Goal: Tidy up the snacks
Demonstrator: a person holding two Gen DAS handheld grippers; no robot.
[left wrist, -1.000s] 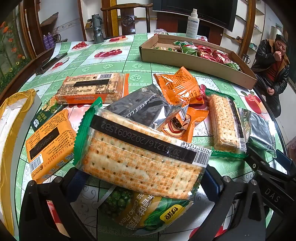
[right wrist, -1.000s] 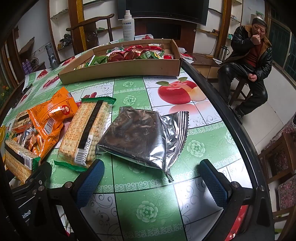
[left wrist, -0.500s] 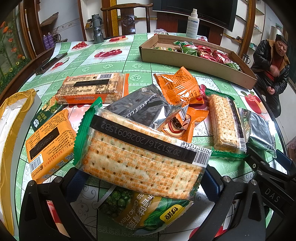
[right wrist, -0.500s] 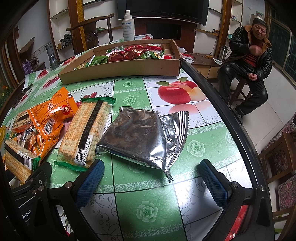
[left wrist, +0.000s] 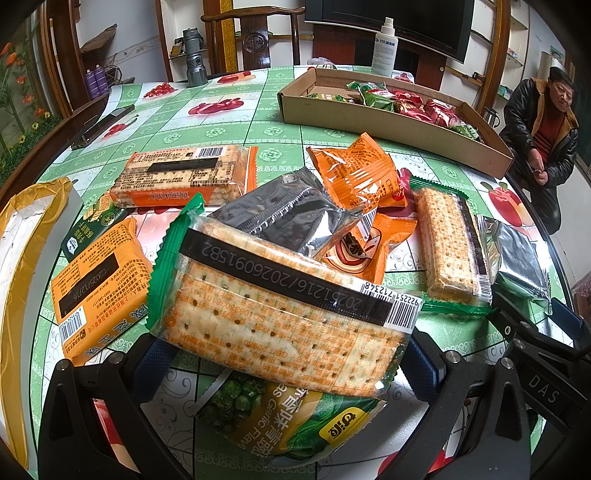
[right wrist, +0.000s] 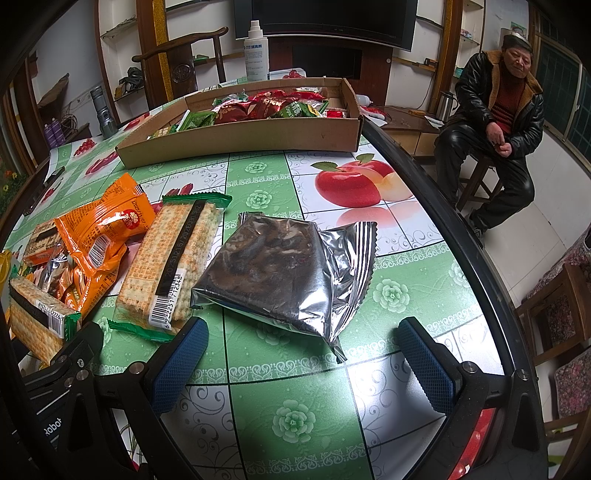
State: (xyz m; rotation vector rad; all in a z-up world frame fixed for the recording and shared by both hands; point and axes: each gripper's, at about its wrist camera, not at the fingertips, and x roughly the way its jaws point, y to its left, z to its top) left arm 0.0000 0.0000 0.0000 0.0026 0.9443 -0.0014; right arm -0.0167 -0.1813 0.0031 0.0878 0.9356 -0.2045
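Note:
My left gripper [left wrist: 291, 362] is shut on a green-edged cracker pack [left wrist: 284, 306] and holds it above a green pea bag [left wrist: 288, 417]. Behind lie a silver pouch [left wrist: 288, 214], orange snack bags [left wrist: 358, 177], an orange cracker pack [left wrist: 181, 173] and a second green cracker pack [left wrist: 450, 243]. My right gripper [right wrist: 301, 363] is open and empty, just in front of a silver foil pouch [right wrist: 284, 273] on the table. The second green cracker pack also shows in the right wrist view [right wrist: 173, 262]. A cardboard tray [right wrist: 240, 142] holding several red and green snacks stands at the back.
A white spray bottle [right wrist: 255, 51] stands behind the tray. A seated man [right wrist: 498, 122] is off the table's right edge. A yellow-rimmed bag [left wrist: 26, 236] lies at far left. A grey flashlight [left wrist: 195, 62] and wooden chair [left wrist: 255, 33] are at the back.

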